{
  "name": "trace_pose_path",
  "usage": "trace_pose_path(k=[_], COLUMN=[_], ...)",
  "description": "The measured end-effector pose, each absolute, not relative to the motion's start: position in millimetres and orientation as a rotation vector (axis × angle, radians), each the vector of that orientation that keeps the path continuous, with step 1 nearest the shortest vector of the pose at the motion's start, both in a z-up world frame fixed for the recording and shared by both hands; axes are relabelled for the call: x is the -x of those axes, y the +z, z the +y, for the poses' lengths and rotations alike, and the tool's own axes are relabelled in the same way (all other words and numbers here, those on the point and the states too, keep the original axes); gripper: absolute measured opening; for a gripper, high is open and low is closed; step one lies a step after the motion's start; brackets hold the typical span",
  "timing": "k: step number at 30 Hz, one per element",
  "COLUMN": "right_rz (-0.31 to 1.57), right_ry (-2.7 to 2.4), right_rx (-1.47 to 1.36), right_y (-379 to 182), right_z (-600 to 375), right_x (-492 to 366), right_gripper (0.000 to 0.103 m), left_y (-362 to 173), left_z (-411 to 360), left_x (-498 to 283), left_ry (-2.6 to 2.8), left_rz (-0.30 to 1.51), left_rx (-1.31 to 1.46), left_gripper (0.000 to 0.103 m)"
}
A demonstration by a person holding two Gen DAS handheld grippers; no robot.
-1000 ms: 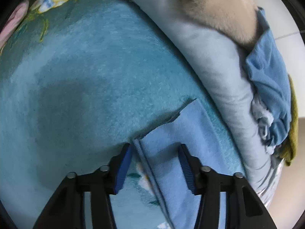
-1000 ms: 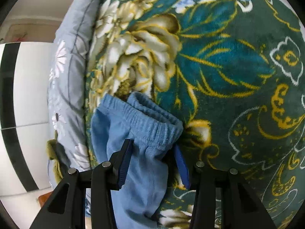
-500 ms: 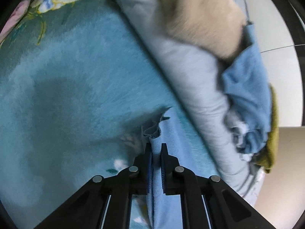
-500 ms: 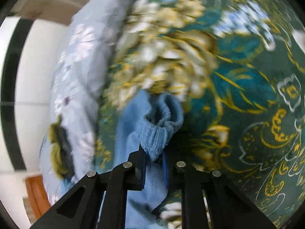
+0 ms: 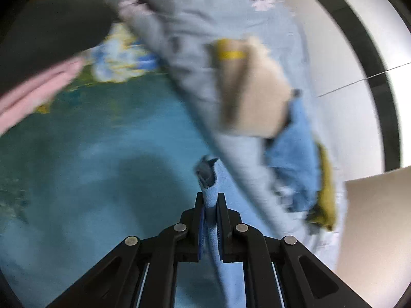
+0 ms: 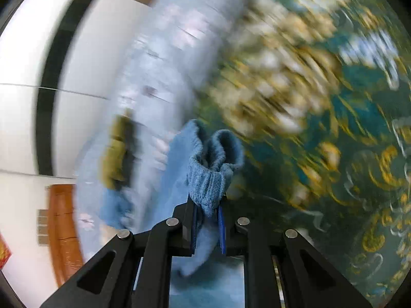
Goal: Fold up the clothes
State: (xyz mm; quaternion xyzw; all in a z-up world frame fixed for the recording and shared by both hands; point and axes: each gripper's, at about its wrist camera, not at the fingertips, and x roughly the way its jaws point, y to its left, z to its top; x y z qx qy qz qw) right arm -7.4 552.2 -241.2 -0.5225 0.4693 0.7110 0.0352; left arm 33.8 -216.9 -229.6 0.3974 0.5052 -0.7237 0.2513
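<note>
Item: one light-blue garment [image 5: 213, 220], pinched at a thin hem corner by the left gripper [image 5: 210, 227] and at its ribbed elastic waistband [image 6: 209, 179] by the right gripper [image 6: 206, 227], both sets of jaws clamped on cloth, held over one teal floral blanket [image 5: 108, 159]. Step, as judged: lifting the piece to spread or double it; the next move called for even tension between both holds. Alongside lay one pale quilt [image 5: 195, 25] bearing one beige [image 5: 254, 102], one blue [image 5: 295, 143] and one olive [image 5: 325, 195] garment, blurred.
</note>
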Motion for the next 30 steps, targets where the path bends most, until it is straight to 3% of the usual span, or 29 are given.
trace_pose_path(k=[4,7,17,18,20,21,22,30], right_rz=[1.367,1.413,1.217,1.221,1.225,1.226,1.229,1.204], right_ry=[1.975,1.928,1.998,1.997,2.001,2.01,2.019,2.128], right_rx=[1.741,1.708,1.814,1.815,1.805,1.786,1.768,1.718], right_y=[-301,-311,-289,-288,-285,-281,-278,-248], right_z=[545,548,533,533,535,538,541,557], right_x=[-7,-16,7,8,8,6,5,-4], right_gripper=[0.014,0.014,0.021,0.024,0.04,0.054,0.062,0.071], left_y=[-301,-321,-238,-225,-204,-194,-185,-133], left_z=[-228,-225,-191,-183,-165,-155,-144,-10], left_x=[-71,-85,-47,-42,-32,-29,-24,24], left_ry=[-1.732,-1.663,-1.947,-1.986,-2.05,-2.079,-2.108,-2.438], left_rz=[1.375,1.378,1.184,1.148,1.085,1.06,1.04,0.676], left_rx=[-1.213,-1.233,-1.234,-1.237,-1.24,-1.239,-1.24,-1.465], left_gripper=[0.008,0.008,0.008,0.008,0.008,0.008,0.008,0.008])
